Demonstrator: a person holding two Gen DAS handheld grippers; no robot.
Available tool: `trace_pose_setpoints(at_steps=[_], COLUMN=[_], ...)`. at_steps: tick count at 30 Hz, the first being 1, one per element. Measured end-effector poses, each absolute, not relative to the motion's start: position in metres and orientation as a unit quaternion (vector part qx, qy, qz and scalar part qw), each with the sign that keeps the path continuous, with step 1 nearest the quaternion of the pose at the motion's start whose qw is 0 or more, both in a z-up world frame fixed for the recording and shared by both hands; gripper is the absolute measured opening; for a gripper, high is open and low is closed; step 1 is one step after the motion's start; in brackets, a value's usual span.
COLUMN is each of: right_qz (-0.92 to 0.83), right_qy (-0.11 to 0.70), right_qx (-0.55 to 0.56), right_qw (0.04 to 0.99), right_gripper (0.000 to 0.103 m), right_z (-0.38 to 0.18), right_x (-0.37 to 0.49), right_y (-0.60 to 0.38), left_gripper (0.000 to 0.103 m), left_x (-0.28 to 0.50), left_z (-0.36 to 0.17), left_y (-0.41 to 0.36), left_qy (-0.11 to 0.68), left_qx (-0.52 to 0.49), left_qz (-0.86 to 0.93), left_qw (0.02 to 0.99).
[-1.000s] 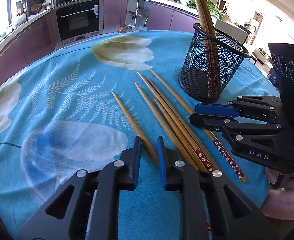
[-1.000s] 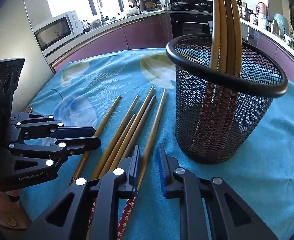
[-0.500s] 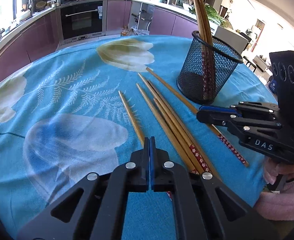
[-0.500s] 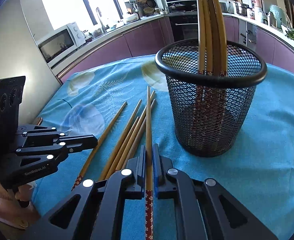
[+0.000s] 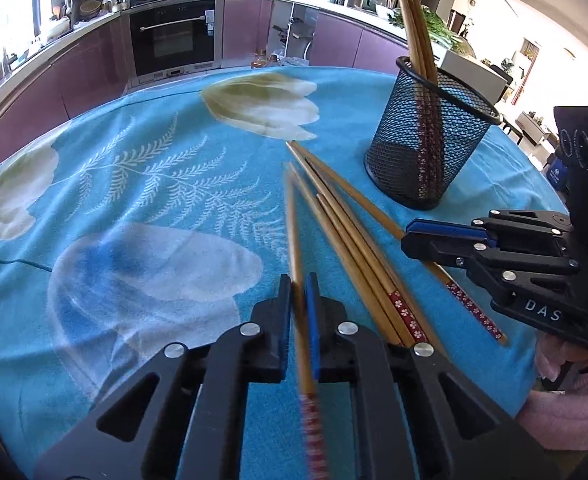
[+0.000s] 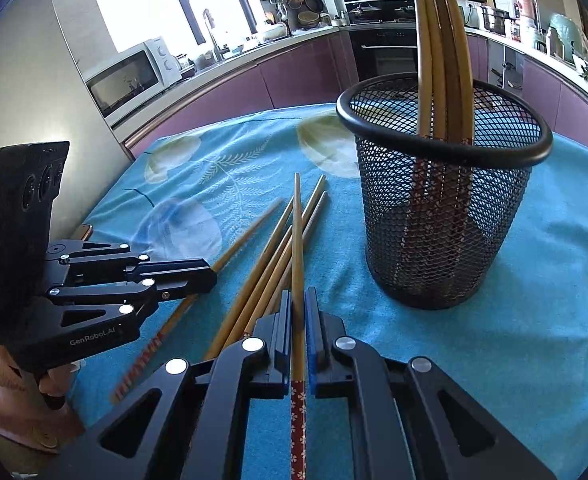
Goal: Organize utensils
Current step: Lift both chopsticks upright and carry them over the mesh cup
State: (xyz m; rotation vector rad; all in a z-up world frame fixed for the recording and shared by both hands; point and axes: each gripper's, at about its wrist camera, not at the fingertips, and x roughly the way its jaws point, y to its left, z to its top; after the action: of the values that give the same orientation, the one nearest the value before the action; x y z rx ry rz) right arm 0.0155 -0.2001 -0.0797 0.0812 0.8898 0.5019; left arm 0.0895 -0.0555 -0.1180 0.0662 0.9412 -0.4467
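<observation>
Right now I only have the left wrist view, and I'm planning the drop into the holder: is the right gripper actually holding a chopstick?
Observer: Yes. In the right wrist view the right gripper is shut on one chopstick, with its flowered red end pointing back toward the wrist.
Operator: Is there room in the holder?
Observer: From that side, the mouth of the mesh holder shows open space left of the standing chopsticks.

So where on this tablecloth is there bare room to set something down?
Free: the cloth left of the loose chopsticks, and right of the mesh holder. Crowded: the strip between holder and left hand-held gripper, where the chopsticks lie.
</observation>
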Motion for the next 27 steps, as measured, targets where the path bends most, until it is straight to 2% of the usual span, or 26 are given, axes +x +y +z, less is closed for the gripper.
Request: trace_pose_setpoints(at_steps=[18,21,27], right_qz=[0.244,0.245,0.246], right_qy=[0.442,0.438,0.403], right_qx=[0.003,0.003,0.016], right_qw=[0.863,0.865,0.881], right_gripper=[0.007,0.006,0.006], right_z=[-0.088,-0.086,-0.062], right_x=[0.023,0.024,0.014], right_y=[-0.188,-0.188,-0.203], left_gripper=[0.012,0.008,0.007], left_x=[0.092,0.096,0.092], left_z=[-0.124,-0.123,-0.100], left_y=[-0.071,-0.074,-0.067], left_qy=[0.465,0.465,0.442], left_qx=[0.053,0.057,0.041], left_qz=[-0.262,-0.254,-0.265], left_qw=[0.844,0.846,0.856])
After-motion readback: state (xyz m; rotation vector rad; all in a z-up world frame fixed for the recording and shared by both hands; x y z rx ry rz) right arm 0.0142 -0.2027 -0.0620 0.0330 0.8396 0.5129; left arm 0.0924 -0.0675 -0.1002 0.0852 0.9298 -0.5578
